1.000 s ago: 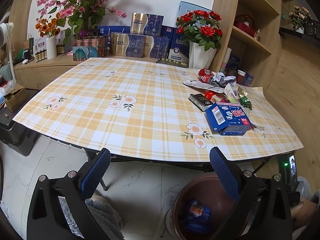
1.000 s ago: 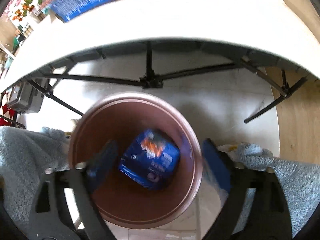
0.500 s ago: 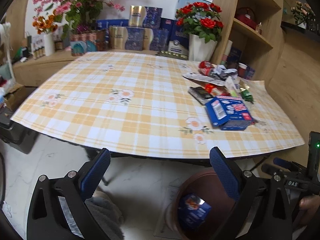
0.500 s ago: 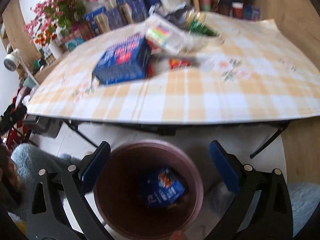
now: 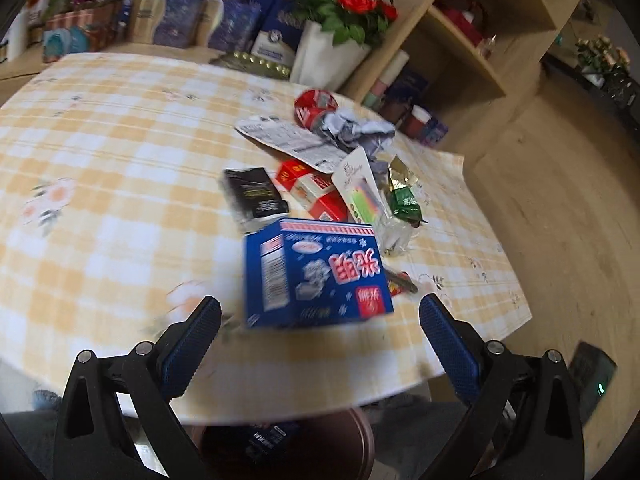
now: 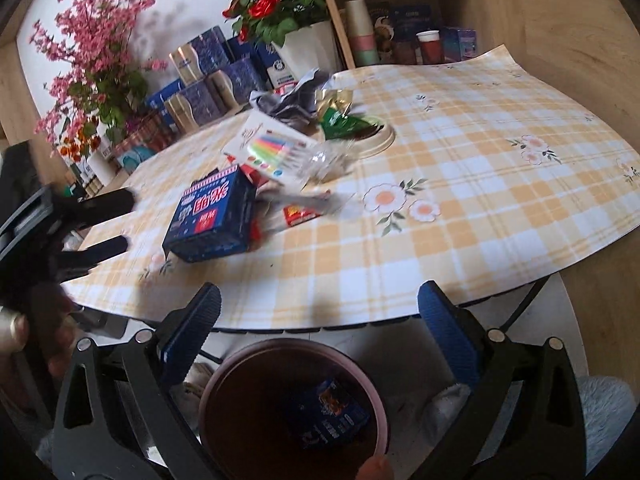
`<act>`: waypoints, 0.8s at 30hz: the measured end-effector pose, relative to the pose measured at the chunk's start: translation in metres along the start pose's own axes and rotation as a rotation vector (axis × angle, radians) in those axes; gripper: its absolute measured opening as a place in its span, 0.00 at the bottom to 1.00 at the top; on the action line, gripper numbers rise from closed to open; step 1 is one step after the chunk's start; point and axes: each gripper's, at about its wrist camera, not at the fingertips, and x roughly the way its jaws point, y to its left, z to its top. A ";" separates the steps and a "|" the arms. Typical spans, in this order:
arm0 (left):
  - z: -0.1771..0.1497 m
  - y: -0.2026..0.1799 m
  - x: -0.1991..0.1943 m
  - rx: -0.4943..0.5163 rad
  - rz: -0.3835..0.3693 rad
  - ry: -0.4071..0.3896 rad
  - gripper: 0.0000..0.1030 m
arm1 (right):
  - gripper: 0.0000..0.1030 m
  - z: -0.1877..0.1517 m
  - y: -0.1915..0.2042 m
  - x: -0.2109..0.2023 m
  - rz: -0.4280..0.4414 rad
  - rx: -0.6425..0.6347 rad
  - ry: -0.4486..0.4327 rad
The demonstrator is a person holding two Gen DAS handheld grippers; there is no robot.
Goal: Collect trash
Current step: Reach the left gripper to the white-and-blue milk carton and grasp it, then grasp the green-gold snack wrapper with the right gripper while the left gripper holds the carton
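Observation:
A blue carton [image 5: 316,276] lies on the plaid tablecloth [image 5: 100,184] near the front edge, at the near side of a trash pile. Behind it are a black packet [image 5: 256,194], a red box [image 5: 316,192], a card of coloured pens [image 5: 360,188], a green packet [image 5: 404,200], crumpled paper [image 5: 356,130] and a red can [image 5: 314,106]. My left gripper [image 5: 320,340] is open, its blue pads just short of the carton on either side. My right gripper [image 6: 320,320] stands open and empty above a brown bin [image 6: 224,384], which holds a blue packet [image 6: 332,412]. The right wrist view also shows the carton [image 6: 212,216] and the left gripper [image 6: 124,222].
A white vase of red roses [image 5: 328,56] and stacked blue boxes [image 5: 180,20] line the table's back. A wooden shelf [image 5: 460,52] stands at the right over wood floor. Black table legs [image 6: 520,308] cross behind the bin. A dark device with a green light [image 5: 592,376] sits low right.
My left gripper has swung right and forward over the table edge, up to the blue carton. My right gripper has lifted off the bin and tilted up, bringing the tabletop into its view.

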 end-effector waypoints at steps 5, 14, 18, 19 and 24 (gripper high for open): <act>0.012 -0.009 0.038 -0.005 0.036 0.068 0.94 | 0.94 0.000 -0.015 0.003 -0.006 0.032 -0.015; 0.018 -0.019 0.063 0.007 0.087 0.099 0.94 | 0.94 -0.004 -0.031 0.011 0.009 0.086 -0.002; 0.018 -0.022 0.076 0.015 0.150 0.117 0.94 | 0.94 -0.005 -0.028 0.013 0.011 0.074 0.004; 0.018 -0.022 0.080 0.018 0.159 0.122 0.94 | 0.94 -0.006 -0.028 0.014 0.012 0.071 0.006; 0.011 -0.028 0.091 0.076 0.217 0.143 0.94 | 0.94 -0.006 -0.028 0.017 0.009 0.067 0.013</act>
